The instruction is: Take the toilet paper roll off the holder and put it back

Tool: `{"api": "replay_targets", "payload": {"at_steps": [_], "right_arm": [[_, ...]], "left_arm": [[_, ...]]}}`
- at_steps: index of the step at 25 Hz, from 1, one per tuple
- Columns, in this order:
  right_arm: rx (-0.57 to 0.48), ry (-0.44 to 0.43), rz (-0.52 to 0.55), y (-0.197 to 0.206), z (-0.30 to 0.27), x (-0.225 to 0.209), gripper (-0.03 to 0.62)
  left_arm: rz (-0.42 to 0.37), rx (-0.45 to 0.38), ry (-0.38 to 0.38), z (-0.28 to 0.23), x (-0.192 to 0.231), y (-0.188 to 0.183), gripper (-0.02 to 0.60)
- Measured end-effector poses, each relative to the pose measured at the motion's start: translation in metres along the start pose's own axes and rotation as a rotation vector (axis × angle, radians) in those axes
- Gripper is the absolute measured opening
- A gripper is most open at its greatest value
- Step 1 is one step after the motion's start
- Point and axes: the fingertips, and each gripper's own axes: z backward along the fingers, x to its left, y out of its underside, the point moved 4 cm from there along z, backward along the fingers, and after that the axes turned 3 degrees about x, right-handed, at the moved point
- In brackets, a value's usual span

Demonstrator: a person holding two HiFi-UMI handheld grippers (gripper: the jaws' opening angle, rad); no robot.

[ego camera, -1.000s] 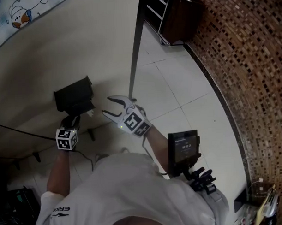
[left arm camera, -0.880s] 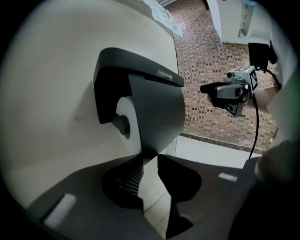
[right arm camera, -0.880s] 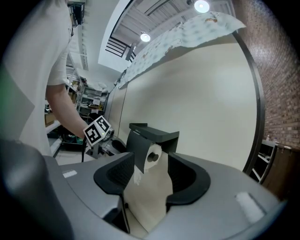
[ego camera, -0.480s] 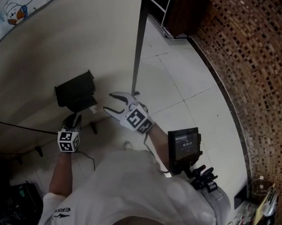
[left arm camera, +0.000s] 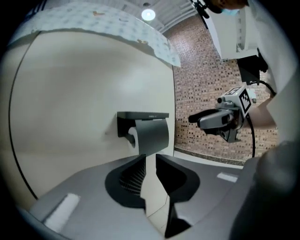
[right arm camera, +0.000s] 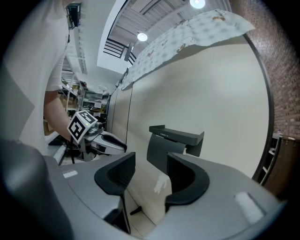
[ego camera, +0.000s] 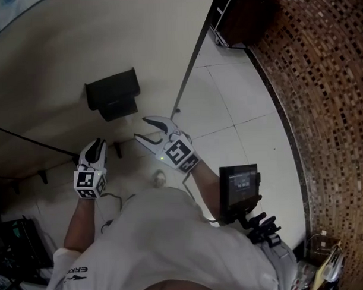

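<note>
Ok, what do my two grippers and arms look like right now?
The left gripper and right gripper have pale grey shells with curved tongs lined in black pads. Each carries a cube of black-and-white square markers, and thin dark cables trail from them. The person wears a white short-sleeved shirt.

Seen from above, the person extends both bare forearms forward, a gripper in each hand. The left gripper (ego camera: 98, 145) sits lower and nearer the body, its fingers (left arm camera: 174, 177) separated by only a narrow gap, nothing between them. The right gripper (ego camera: 142, 129) reaches further ahead, angled toward the left, its fingers (right arm camera: 190, 177) clearly parted and empty. Both point slightly downward.
</note>
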Motion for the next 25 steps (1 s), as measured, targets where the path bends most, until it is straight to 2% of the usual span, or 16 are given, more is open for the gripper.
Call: {"api": "replay_targets", "payload": {"at_steps": [4,7,9,11,14,16,19,25], "right_arm": [[-0.038,0.028,-0.043,-0.016,0.001,0.043,0.191],[-0.076,0.081,-0.091,-0.022,0.008,0.049,0.133],[-0.106,0.128,-0.125,-0.027,0.015,0.048,0.093],[-0.141,0.166,-0.178,-0.034,0.021,0.051,0.044],[-0.161,0.203,-0.231,-0.041,0.031,0.072,0.015],[-0.145,0.225,-0.223,-0.038,0.036,0.089,0.015],[-0.148,0.242,-0.237,-0.033,0.048,0.106,0.014],[-0.175,0.235,-0.252,-0.028,0.072,0.114,0.014]], "left_arm": [[-0.027,-0.121,0.005,0.046,-0.010,-0.026,0.031],[-0.050,-0.195,0.016,0.058,-0.026,-0.049,0.003],[-0.039,-0.220,0.022,0.063,-0.034,-0.060,0.003],[-0.019,-0.232,0.020,0.071,-0.037,-0.066,0.003],[0.010,-0.246,0.023,0.093,-0.037,-0.060,0.003],[0.003,-0.258,0.035,0.107,-0.034,-0.052,0.002],[0.034,-0.234,0.038,0.121,-0.036,-0.043,0.002],[0.030,-0.231,0.022,0.124,-0.057,-0.041,0.002]]}}
